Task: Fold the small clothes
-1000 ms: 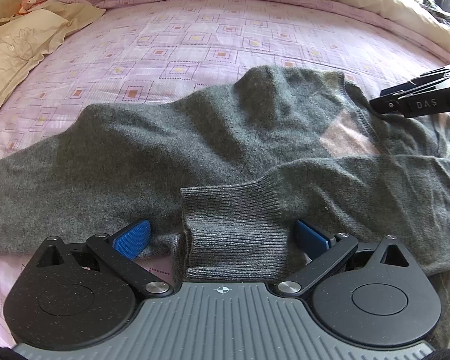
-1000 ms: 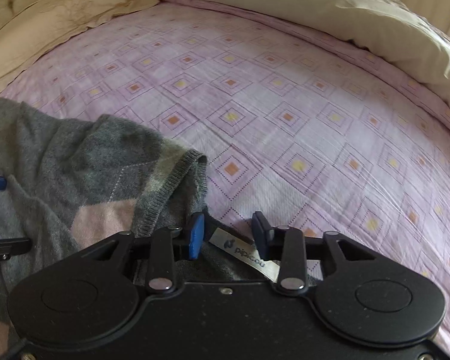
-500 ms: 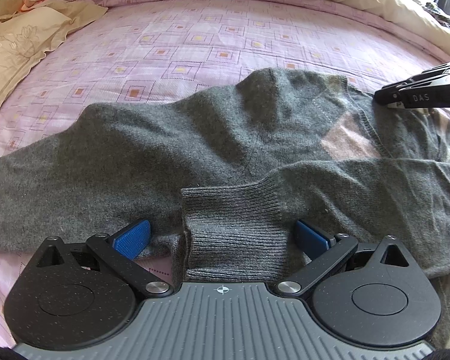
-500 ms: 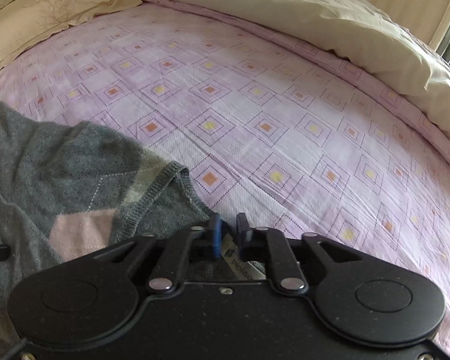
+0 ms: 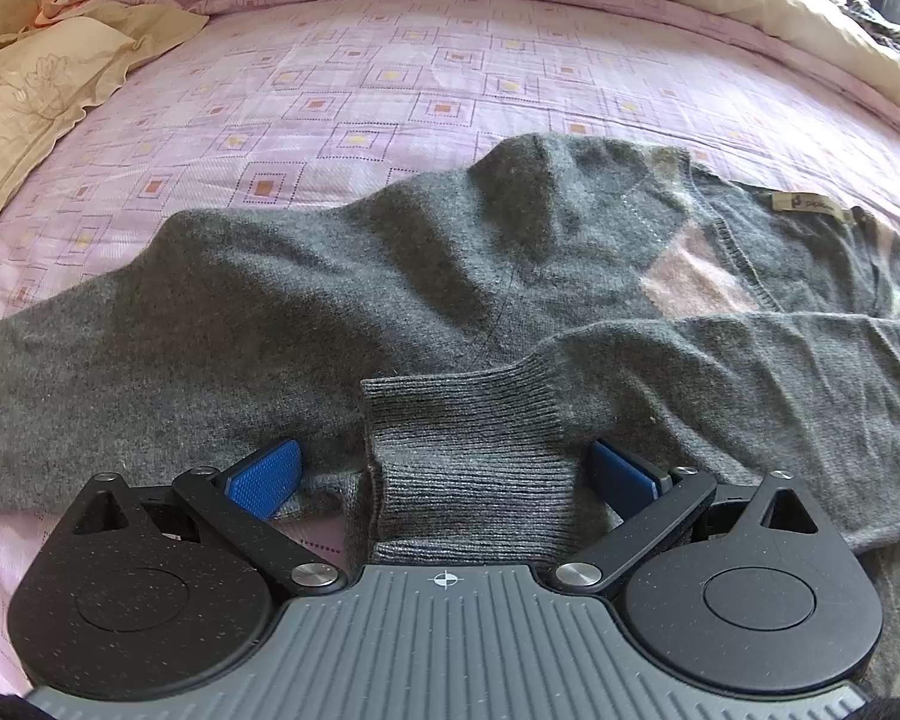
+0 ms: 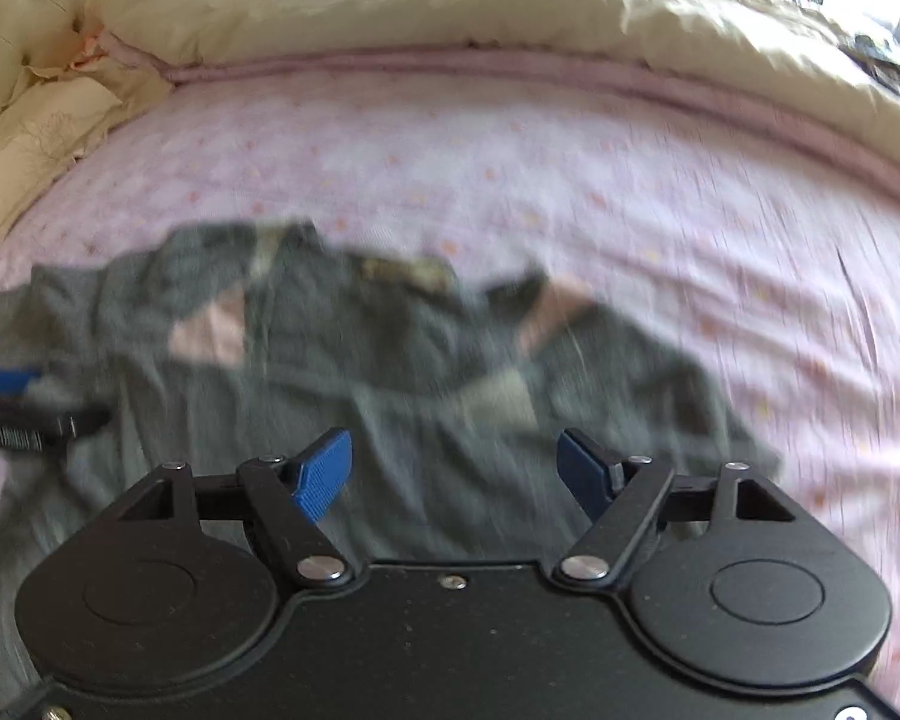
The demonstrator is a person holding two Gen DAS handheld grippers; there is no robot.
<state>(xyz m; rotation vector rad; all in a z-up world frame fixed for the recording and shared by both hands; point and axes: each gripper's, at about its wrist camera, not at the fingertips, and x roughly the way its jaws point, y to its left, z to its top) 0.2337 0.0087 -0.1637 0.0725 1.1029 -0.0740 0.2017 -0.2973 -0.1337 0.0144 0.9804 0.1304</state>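
One grey sweater point(image 5: 342, 300) lies on the bed point(image 5: 390, 78). Both tongs gape wide, gripping nothing: left tongs point(image 5: 447, 474) straddle one ribbed cuff point(image 5: 468, 450), right tongs point(image 6: 456, 471) above it.

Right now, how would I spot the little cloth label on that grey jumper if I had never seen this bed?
Start at the pink patterned bedsheet and find the grey jumper spread across it. Follow the jumper to its right end, where the neckline opens beside a pale pink diamond. The label is the small tan strip sewn just inside that neckline, the only printed piece on the knit.
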